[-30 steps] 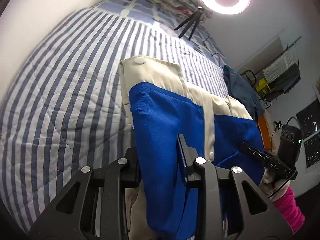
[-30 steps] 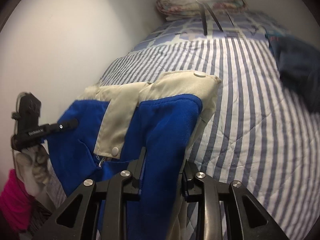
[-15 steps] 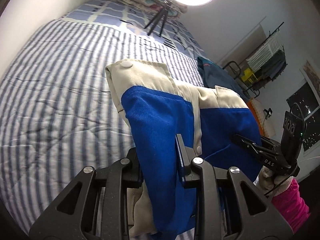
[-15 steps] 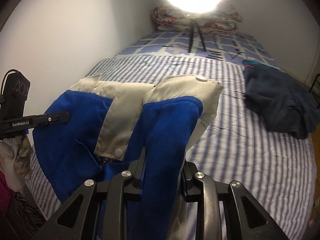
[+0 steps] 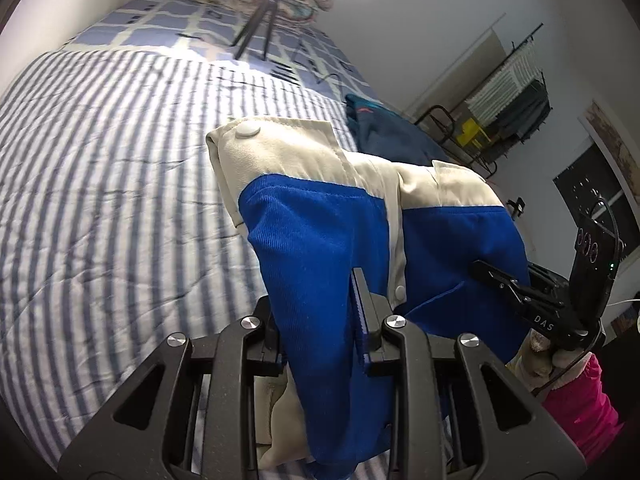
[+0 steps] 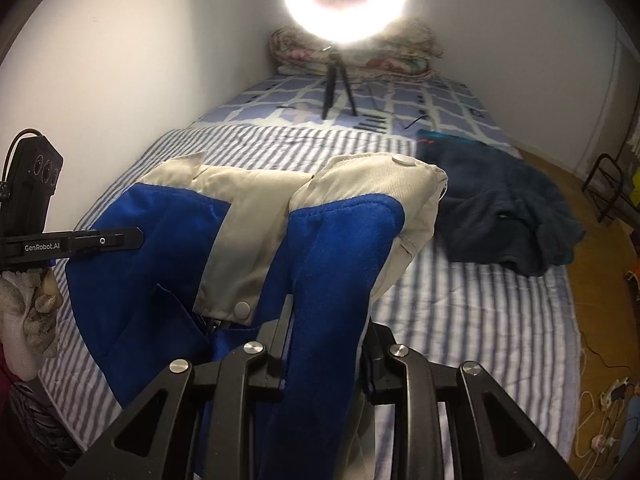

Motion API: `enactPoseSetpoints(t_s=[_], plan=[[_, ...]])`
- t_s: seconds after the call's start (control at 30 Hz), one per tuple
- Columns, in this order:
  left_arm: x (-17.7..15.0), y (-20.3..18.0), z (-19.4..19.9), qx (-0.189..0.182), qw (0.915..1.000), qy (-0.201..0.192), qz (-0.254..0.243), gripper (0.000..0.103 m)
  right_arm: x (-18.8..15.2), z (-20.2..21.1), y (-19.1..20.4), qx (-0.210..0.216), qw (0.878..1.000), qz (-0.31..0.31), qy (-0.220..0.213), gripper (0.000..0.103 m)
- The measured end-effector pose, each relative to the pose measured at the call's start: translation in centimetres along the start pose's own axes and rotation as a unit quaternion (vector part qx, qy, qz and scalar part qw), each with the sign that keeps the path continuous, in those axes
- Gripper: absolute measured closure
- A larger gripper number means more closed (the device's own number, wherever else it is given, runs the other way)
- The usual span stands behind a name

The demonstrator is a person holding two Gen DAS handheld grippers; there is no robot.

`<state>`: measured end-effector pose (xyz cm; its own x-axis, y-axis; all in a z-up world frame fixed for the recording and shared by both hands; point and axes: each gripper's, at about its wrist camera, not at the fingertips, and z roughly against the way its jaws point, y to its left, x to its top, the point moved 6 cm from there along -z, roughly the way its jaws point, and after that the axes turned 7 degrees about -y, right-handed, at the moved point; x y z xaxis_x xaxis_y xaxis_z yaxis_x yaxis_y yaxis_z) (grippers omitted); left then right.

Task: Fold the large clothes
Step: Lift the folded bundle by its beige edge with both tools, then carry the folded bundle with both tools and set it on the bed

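A circular white ring light on a small black tripod (image 6: 343, 0) is the main light source, blown out to pure glare with a soft halo that washes over the folded floral quilt (image 6: 352, 54) behind it. Nearer than the light, the blue-and-white striped bedspread (image 5: 100, 208) is evenly lit and sharp. Far from the light, both views fall off to black, rounded fisheye corners where straight lines bow. The room's right edge is dim, possibly slightly blurred.

Striped bedspread (image 6: 472, 308) bare along the wall-side edge and middle, dark garment (image 6: 504, 216) heaped at the floor-side edge, ring-light tripod (image 6: 338, 84) blocking the far end
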<state>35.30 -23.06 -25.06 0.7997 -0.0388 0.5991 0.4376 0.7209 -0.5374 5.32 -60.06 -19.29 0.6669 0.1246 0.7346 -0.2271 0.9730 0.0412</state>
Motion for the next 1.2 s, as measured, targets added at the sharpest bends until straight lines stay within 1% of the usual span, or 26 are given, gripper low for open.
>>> enactPoseSetpoints(t_s=[0.2,0.47,0.67,0.8,0.97,1.1,1.2], plan=[[1.7,-3.9,-2.9,-0.017,0.9995,0.000,-0.027,0.079,0.8,1.1,-4.2,-0.018,1.000,-0.012,-0.013,0.078],[5.5,-10.5,-8.3,-0.049,0.9966,-0.010,-0.066,0.079,3.8,2.3,-11.8,-0.063,0.997,-0.023,-0.039,0.078],[8.7,-14.2,-11.9,-0.068,0.9938,-0.024,-0.084,0.079,6.3,2.4,-16.6,-0.090,0.994,-0.033,-0.059,0.078],[10.9,-15.9,-13.9,-0.076,0.9920,-0.036,-0.094,0.079,8.4,1.9,-19.6,-0.100,0.992,-0.041,-0.069,0.078],[13.8,-17.8,-16.6,-0.079,0.9906,-0.053,-0.098,0.079,11.5,0.9,-22.3,-0.117,0.989,-0.039,-0.085,0.078],[16.3,-18.9,-19.2,-0.075,0.9894,-0.067,-0.105,0.079,14.2,-1.0,-25.0,-0.131,0.986,-0.040,-0.098,0.078],[17.1,-19.0,-21.3,-0.070,0.9896,-0.065,-0.108,0.079,15.6,-3.1,-26.9,-0.139,0.984,-0.044,-0.101,0.079]])
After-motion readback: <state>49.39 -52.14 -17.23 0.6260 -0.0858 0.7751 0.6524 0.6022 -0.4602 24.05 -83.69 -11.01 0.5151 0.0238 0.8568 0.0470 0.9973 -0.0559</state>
